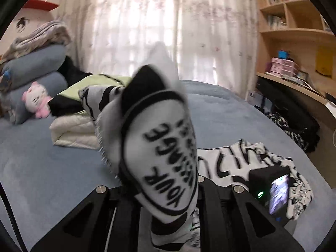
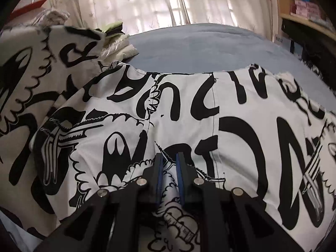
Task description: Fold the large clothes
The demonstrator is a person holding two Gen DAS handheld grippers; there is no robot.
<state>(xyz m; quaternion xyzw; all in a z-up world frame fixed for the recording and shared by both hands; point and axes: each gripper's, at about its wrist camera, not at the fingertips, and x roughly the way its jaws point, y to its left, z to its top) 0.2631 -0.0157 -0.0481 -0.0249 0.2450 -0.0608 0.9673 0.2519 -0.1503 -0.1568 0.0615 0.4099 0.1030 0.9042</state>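
Note:
A large white garment with black graffiti print [image 2: 189,109] lies spread on the blue bed [image 2: 199,44]. My right gripper [image 2: 169,163] is shut on a fold of this garment, blue pads pinching the cloth low over the bed. My left gripper [image 1: 168,191] is shut on another part of the same garment [image 1: 161,147], which stands lifted and covers the fingertips. The rest of the garment [image 1: 241,159] lies at the right in the left wrist view, with the right gripper's camera [image 1: 275,191] on it.
Folded clothes [image 1: 79,113] are stacked at the far left of the bed [image 1: 52,168], next to grey pillows and a pink plush cat [image 1: 37,100]. A curtained window is behind. A wooden desk with shelves [image 1: 298,42] stands at the right.

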